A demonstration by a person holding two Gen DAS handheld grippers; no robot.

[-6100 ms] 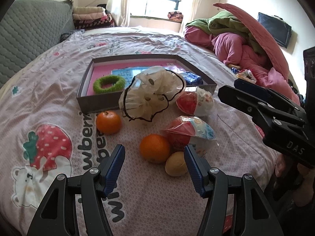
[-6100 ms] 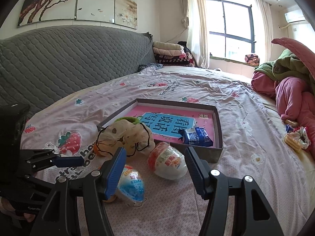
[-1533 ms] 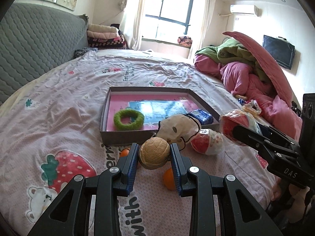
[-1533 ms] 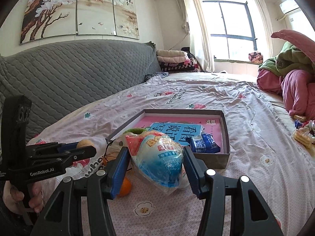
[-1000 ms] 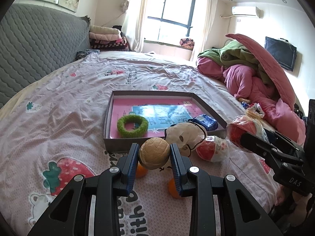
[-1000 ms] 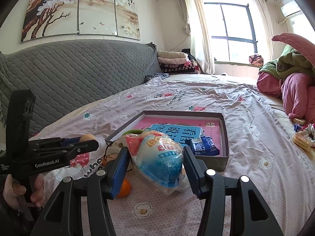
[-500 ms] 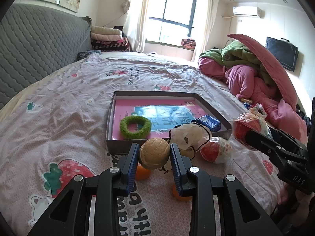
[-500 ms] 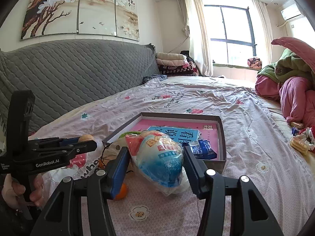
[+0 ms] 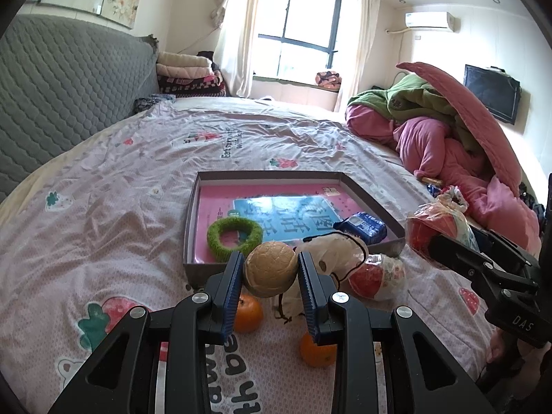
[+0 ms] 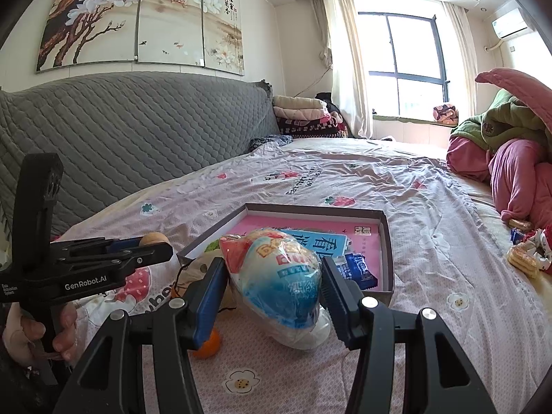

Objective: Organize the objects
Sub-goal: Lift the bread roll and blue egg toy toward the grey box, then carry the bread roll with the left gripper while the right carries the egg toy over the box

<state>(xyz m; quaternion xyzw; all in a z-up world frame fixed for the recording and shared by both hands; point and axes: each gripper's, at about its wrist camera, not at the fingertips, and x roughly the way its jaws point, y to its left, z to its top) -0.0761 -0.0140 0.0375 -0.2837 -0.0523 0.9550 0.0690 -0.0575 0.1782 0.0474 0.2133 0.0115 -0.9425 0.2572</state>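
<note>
At the bottom centre of the left wrist view, the left claw [image 9: 270, 273] is clenched on a tan, crackle-skinned ball [image 9: 270, 269], held in the air above the bedsheet. In the right wrist view the right claw [image 10: 274, 284] grips a plastic-wrapped snack pack [image 10: 279, 277], blue and red, by its flanks.

Under the left claw lie two oranges [image 9: 246, 312] on the sheet, and just beyond them a pale drawstring pouch [image 9: 336, 250] and a second wrapped pack [image 9: 377, 276] rest against the near wall of the shallow box [image 9: 191, 214]. Inside the box are a green knitted ring [image 9: 234, 236] at lower left and a blue packet [image 9: 362, 224] at right.

Both loads look bound for the box. I would carry each over the near wall before lowering, put the ball on bare pink floor beside the ring, where it may roll, and lay the soft pack down flat before letting go.

Everything sits on a bed [image 9: 103, 189] with a strawberry-print sheet. Farther back, a grey quilted headboard [image 10: 120, 131] fills the left, folded blankets [image 10: 303, 117] stack by it, pink and green bedding [image 9: 448, 131] heaps at right, and a window [image 9: 300, 31] stands at top centre.
</note>
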